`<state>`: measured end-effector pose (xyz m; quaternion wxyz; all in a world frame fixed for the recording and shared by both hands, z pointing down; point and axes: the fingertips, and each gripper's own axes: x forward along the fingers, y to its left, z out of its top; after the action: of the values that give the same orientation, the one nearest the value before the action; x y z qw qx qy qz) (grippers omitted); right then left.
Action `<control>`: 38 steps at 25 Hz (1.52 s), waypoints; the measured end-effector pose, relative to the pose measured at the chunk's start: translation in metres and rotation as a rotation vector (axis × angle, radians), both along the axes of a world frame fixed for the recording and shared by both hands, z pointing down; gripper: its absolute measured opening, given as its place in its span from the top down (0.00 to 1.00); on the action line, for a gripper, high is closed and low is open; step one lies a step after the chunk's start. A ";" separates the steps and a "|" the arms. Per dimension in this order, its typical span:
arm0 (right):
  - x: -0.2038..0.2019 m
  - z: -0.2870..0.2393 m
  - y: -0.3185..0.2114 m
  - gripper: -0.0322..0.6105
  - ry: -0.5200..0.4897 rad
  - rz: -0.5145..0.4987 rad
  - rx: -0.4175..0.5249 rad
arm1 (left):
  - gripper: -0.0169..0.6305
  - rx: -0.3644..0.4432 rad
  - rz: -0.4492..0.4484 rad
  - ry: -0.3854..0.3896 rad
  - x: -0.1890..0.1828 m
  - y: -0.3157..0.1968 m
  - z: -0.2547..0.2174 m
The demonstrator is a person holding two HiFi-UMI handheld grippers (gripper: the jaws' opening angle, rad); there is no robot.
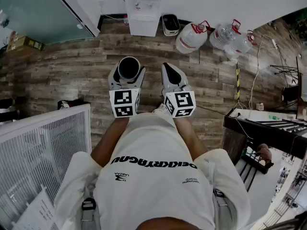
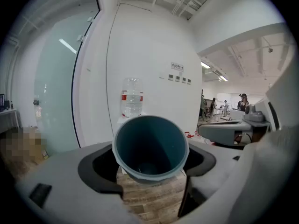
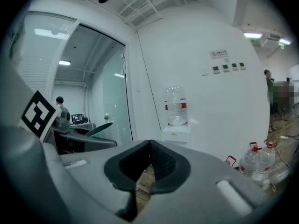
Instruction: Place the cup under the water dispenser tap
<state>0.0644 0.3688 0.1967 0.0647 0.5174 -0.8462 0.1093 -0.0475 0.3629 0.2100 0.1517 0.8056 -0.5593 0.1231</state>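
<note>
In the head view, the left gripper [image 1: 127, 75] is clamped round a dark cup [image 1: 129, 66], one jaw on either side of its wall, with the cup's open mouth turned up toward the camera. Just beside it, the right gripper [image 1: 170, 72] has its jaws pressed together and carries nothing. Both are held out in front of the person's white shirt [image 1: 153, 176], above a wooden plank floor [image 1: 62, 66]. The white water dispenser [image 1: 144, 11] stands against the far wall, well apart from the cup, and several large water jugs [image 1: 192, 37] lie on the floor to its right. In the left gripper view, the cup shows as teal, with its round mouth facing the camera and its sides seated in the dark hollows of the two jaws. The dispenser, with a clear bottle on top, rises behind the cup's rim, and the other gripper shows at the right edge. In the right gripper view, the ribbed jaw pads meet at their tips with nothing between them. The dispenser stands straight ahead by the white wall, the jugs are low on the right, and the left gripper is at the left edge.
</note>
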 end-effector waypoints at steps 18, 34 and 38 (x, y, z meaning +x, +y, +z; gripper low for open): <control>0.038 0.017 -0.019 0.95 -0.004 0.006 -0.017 | 0.40 -0.042 -0.049 0.009 0.016 -0.001 0.028; 0.069 0.042 -0.098 0.95 -0.030 -0.115 -0.049 | 0.40 -0.056 -0.152 -0.018 0.051 -0.068 0.046; 0.049 0.056 -0.134 0.95 -0.017 -0.115 -0.079 | 0.40 -0.081 -0.153 -0.010 0.031 -0.104 0.062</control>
<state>0.1138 0.2349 0.2531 0.0840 0.4642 -0.8700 0.1432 -0.0169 0.2585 0.2723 0.1901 0.7530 -0.6147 0.1378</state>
